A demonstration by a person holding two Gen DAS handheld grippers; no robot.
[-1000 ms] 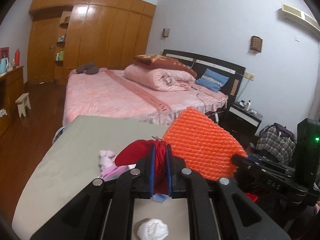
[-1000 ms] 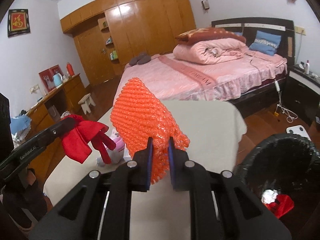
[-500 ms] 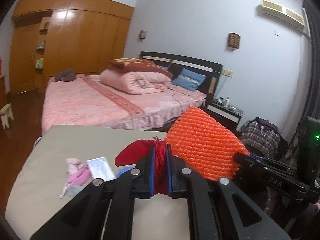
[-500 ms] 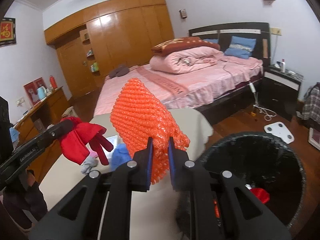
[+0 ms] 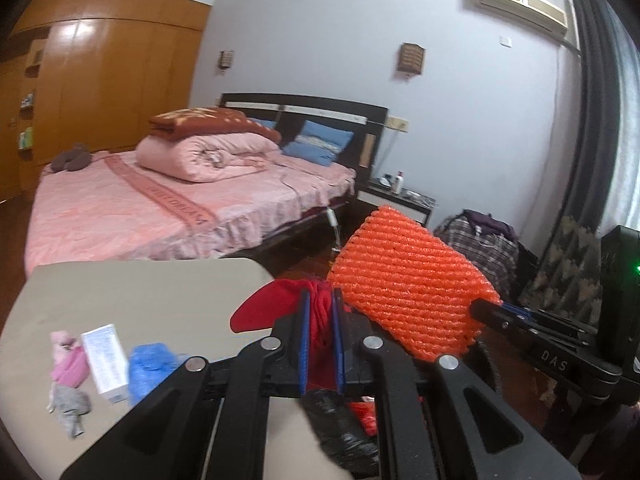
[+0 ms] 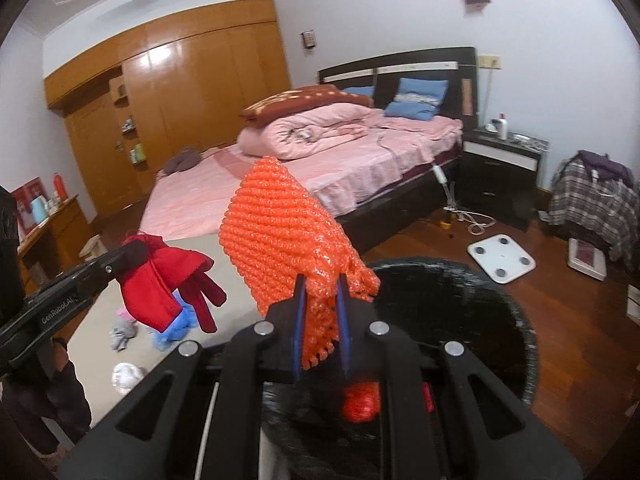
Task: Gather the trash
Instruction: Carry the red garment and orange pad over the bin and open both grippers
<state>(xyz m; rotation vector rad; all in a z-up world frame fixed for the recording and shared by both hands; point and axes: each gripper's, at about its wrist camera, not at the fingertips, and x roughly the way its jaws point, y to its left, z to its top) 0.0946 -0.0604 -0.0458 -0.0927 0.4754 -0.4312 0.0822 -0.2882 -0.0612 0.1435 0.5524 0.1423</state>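
My left gripper (image 5: 319,300) is shut on a red cloth (image 5: 276,308), held over the right edge of the beige table (image 5: 140,292). The red cloth also shows in the right wrist view (image 6: 160,284). My right gripper (image 6: 320,280) is shut on an orange foam net (image 6: 276,240), held above a black-lined trash bin (image 6: 452,308). The net also shows in the left wrist view (image 5: 408,280). Red trash (image 6: 360,400) lies in the bin.
On the table lie a blue crumpled piece (image 5: 148,364), a white box (image 5: 104,356), a pink and grey cloth (image 5: 66,368) and a white paper wad (image 6: 126,376). A pink bed (image 6: 320,160), nightstand (image 6: 500,168) and floor scale (image 6: 502,258) stand beyond.
Both grippers have swung right with their loads, from over the table to over the trash bin. Both stay shut.
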